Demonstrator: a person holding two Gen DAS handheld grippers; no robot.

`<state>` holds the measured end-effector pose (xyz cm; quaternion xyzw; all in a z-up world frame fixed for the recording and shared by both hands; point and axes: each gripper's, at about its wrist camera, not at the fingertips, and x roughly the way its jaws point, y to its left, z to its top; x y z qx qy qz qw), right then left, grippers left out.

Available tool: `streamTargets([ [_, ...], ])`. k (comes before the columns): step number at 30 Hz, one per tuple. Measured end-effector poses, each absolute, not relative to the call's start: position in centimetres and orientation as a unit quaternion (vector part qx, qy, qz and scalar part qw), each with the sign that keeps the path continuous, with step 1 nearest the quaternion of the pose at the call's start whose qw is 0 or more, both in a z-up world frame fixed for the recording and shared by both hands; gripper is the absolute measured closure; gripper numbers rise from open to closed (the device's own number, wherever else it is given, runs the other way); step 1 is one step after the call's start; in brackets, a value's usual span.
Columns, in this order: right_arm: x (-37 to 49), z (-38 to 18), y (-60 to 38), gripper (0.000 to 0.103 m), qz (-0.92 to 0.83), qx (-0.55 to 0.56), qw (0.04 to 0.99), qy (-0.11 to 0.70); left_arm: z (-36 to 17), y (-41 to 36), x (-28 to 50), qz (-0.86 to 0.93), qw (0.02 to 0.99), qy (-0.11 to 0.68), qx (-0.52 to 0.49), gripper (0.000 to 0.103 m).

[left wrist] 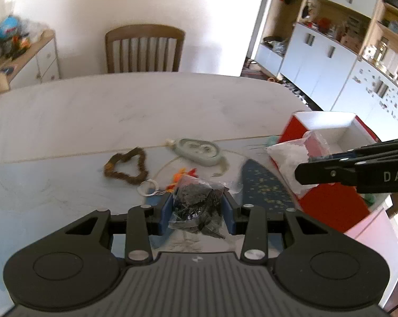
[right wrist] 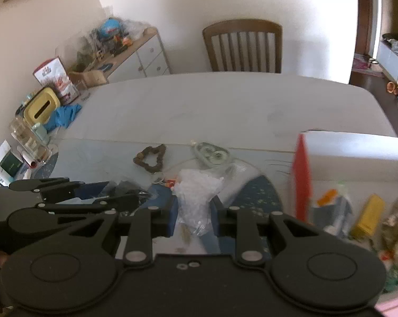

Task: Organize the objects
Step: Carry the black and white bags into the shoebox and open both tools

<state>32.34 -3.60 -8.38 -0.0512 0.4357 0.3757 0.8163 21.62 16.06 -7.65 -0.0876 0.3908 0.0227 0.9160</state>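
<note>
One open box (left wrist: 328, 206), red outside and white inside, stands at the right end of the table (left wrist: 119, 111). Right wrist view: its floor holds a yellow packet (right wrist: 368, 218), a grey pouch with an orange patch (right wrist: 331, 206) and a crumpled brownish wrapper (right wrist: 395, 227); further contents at the near right corner are too blurred to name.

Left gripper (left wrist: 197, 203): blue fingers (left wrist: 165, 211) closed on a clear bag of black pieces (left wrist: 199, 206), held above the near table edge. Bag is crinkled and transparent, contents dark and shiny, shape irregular.

Right gripper (right wrist: 193, 206): closed on a clear bag of white granules (right wrist: 196, 192). Bag is bulged at the top and pinched lower down between the fingers. In the left wrist view the white bag (left wrist: 288, 161) sits at the near left rim of the box; over or touching the rim, cannot tell.

Count, loose on table: one brown bead loop (left wrist: 126, 166), lying in a rough triangle; one pale green oval case (left wrist: 199, 152) to its right; one white ring (left wrist: 147, 187) near the loop; one orange scrap (left wrist: 183, 175) just beyond the black bag. One dark blue speckled mat (left wrist: 262, 182) lies between these items and the box. Bags held: two, one per gripper. One wooden chair (left wrist: 144, 49) at the far side.
</note>
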Motion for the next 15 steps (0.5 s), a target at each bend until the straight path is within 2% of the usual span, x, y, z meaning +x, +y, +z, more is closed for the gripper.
streamTargets([
  [15,32.7,-6.8,-15.1,0.079,0.339,-0.006,0.845,0.413,-4.6,6.3,22.7,-0.038,0.925,0.375,-0.051,0.064],
])
